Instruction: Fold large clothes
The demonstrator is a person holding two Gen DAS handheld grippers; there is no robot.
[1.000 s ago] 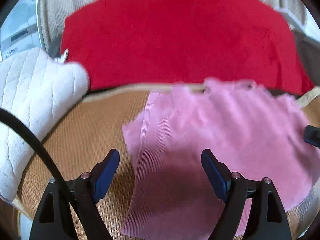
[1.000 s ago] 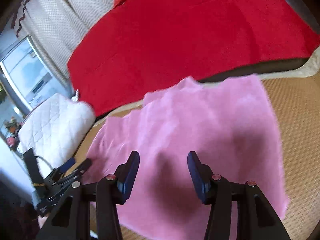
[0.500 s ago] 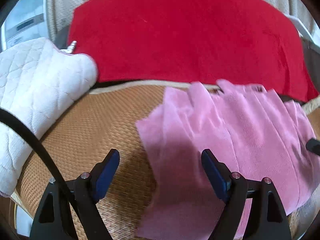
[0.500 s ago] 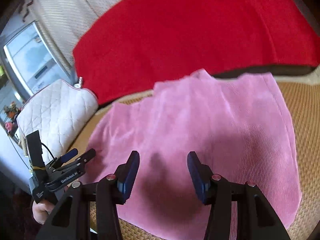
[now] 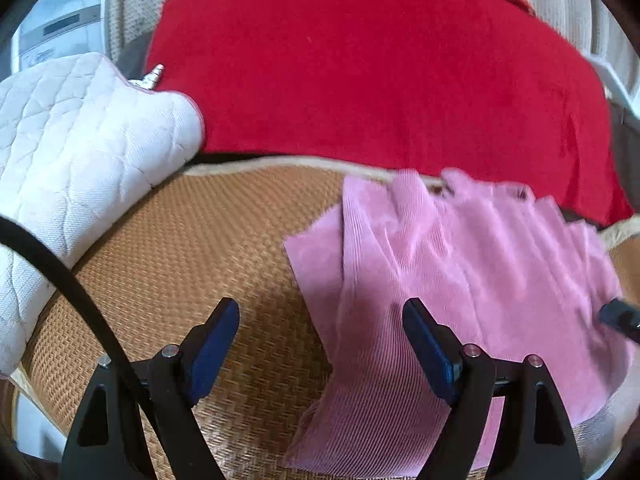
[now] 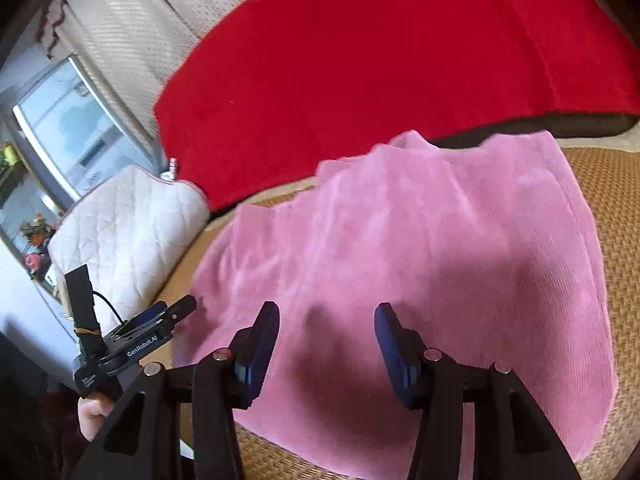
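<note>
A pink corduroy garment (image 5: 460, 280) lies spread on a woven straw mat (image 5: 192, 272), with loose folds near its far edge. My left gripper (image 5: 320, 340) is open above the garment's left edge, with bare mat under its left finger and nothing gripped. In the right wrist view the garment (image 6: 440, 240) fills the middle. My right gripper (image 6: 326, 344) hovers open over its near part, casting a shadow on the cloth. A hand (image 6: 92, 412) holds the left gripper (image 6: 160, 316) at the garment's left edge. The right gripper's tip (image 5: 618, 316) shows at the right of the left wrist view.
A large red blanket (image 5: 380, 80) covers the area behind the mat. A white quilted cushion (image 5: 80, 140) sits at the mat's left side. A window or glass door (image 6: 68, 132) and a curtain stand at the far left.
The left gripper has slid left, so the garment now sits further right in its view and more bare mat shows. The right gripper has stayed nearly still over the cloth.
</note>
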